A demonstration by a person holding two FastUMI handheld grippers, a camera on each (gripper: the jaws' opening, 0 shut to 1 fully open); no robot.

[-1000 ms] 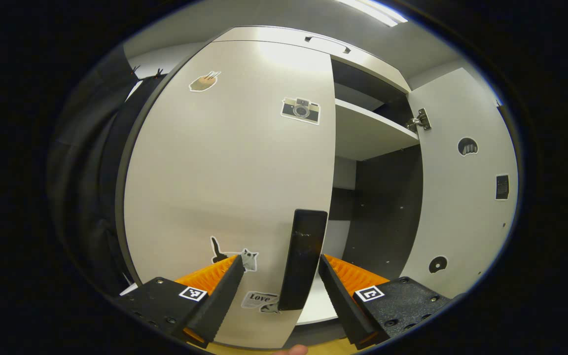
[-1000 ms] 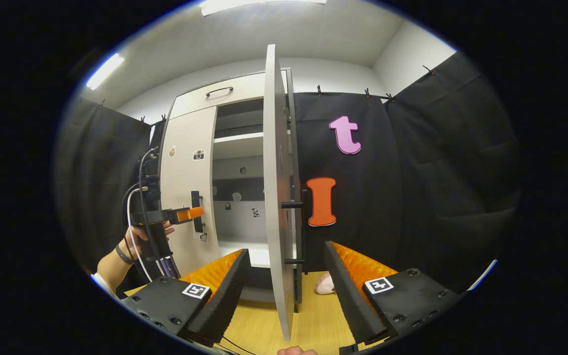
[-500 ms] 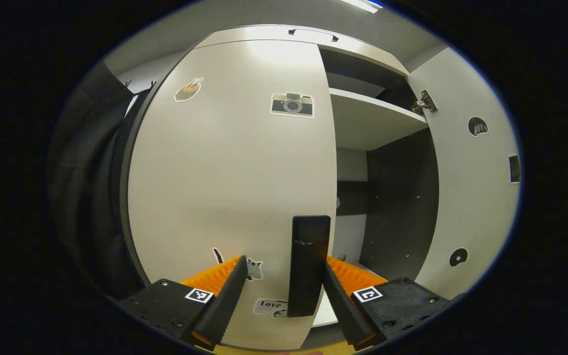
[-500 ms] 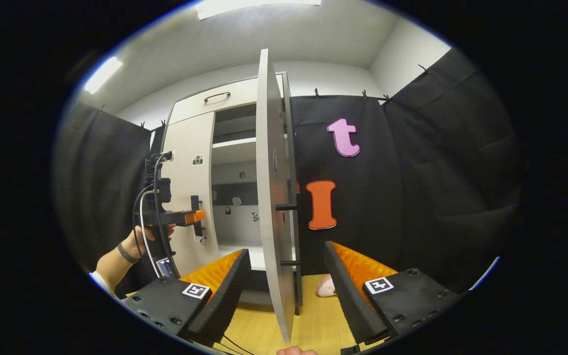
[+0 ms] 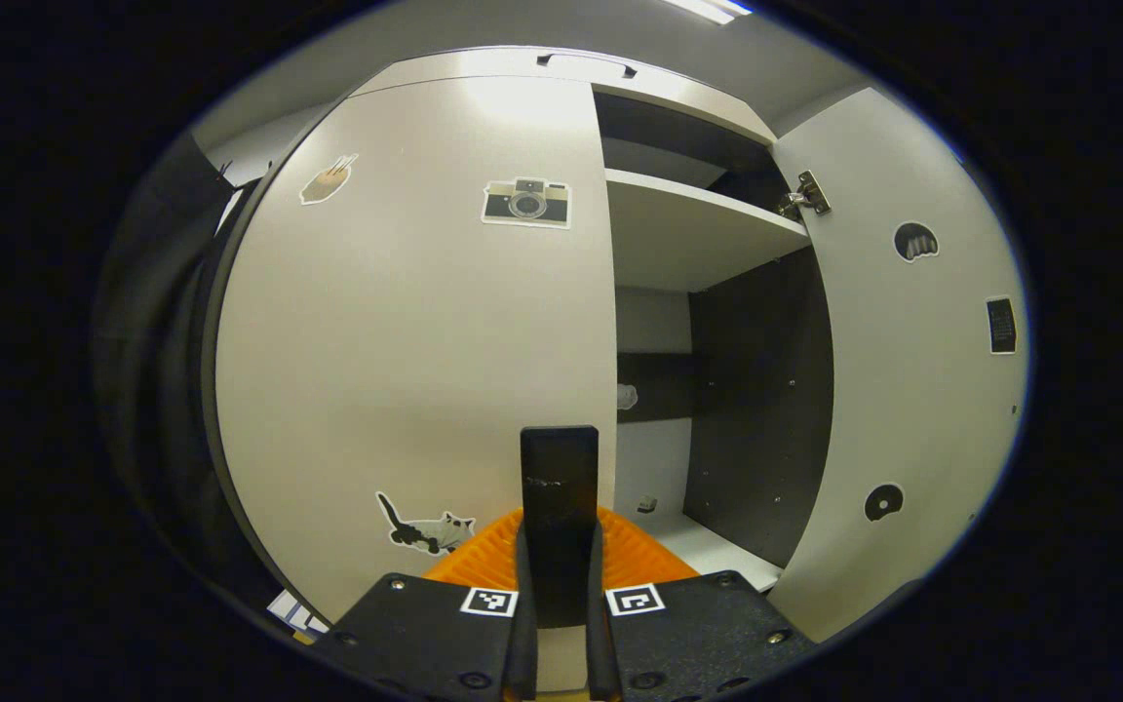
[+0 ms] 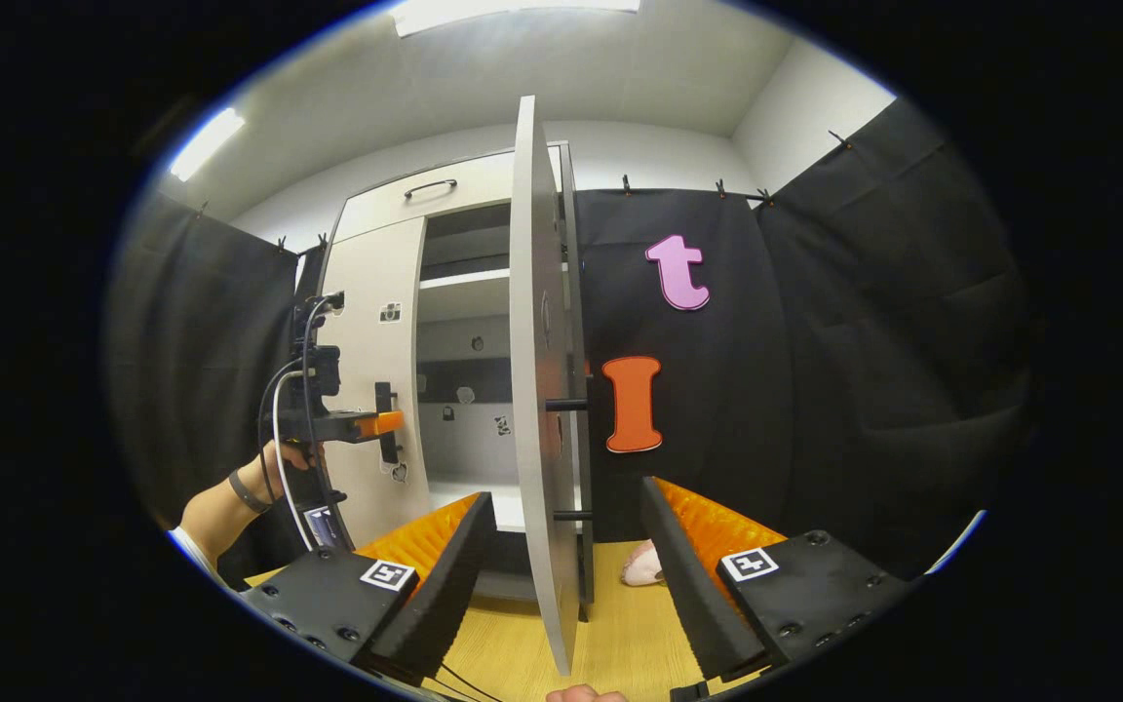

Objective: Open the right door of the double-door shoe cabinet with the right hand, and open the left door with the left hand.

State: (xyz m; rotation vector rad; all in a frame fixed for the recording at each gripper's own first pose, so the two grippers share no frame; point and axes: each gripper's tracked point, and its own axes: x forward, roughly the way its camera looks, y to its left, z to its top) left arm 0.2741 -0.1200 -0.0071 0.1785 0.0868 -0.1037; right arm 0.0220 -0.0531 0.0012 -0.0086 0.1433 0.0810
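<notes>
Left gripper [image 5: 558, 624] clamping narrow on the left door handle [image 5: 559, 487] at 6 o'clock, left door [image 5: 406, 341] lying closed, right gripper [image 6: 566, 575] hanging wide apart, straddling the edge of the open right door [image 6: 534, 390] at 12 o'clock.

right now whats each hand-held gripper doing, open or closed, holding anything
Left hand-held gripper: shut on the left door handle.
Right hand-held gripper: open, holding nothing; the right door stands edge-on between its fingers, untouched.
</notes>
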